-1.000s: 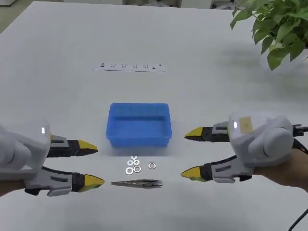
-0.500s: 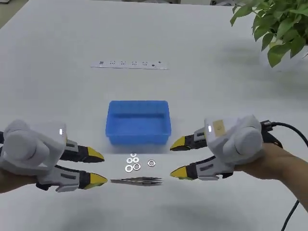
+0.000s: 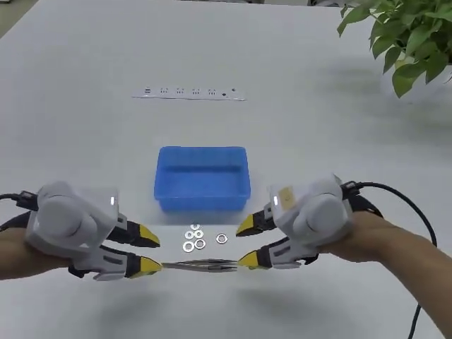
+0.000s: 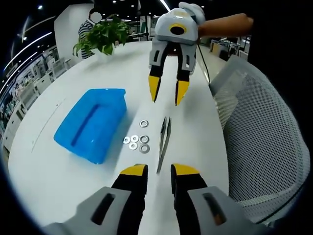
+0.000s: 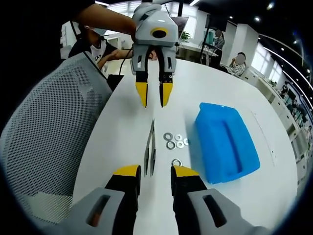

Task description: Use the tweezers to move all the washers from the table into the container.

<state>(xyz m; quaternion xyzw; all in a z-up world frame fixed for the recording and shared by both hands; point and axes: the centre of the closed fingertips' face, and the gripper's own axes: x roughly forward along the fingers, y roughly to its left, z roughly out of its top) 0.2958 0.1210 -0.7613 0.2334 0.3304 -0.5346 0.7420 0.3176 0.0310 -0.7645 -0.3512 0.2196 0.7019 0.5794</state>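
My left gripper sits released, jaws parted at the left end of the tweezers | tweezers lie flat on table, washers just behind them, blue container beyond | my right gripper sits released at their right end.

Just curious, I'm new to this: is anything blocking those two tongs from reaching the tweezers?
Nothing visible. The tweezers lie bare on the table, left tongs open at one end, right tongs at the other; the washers sit aside.
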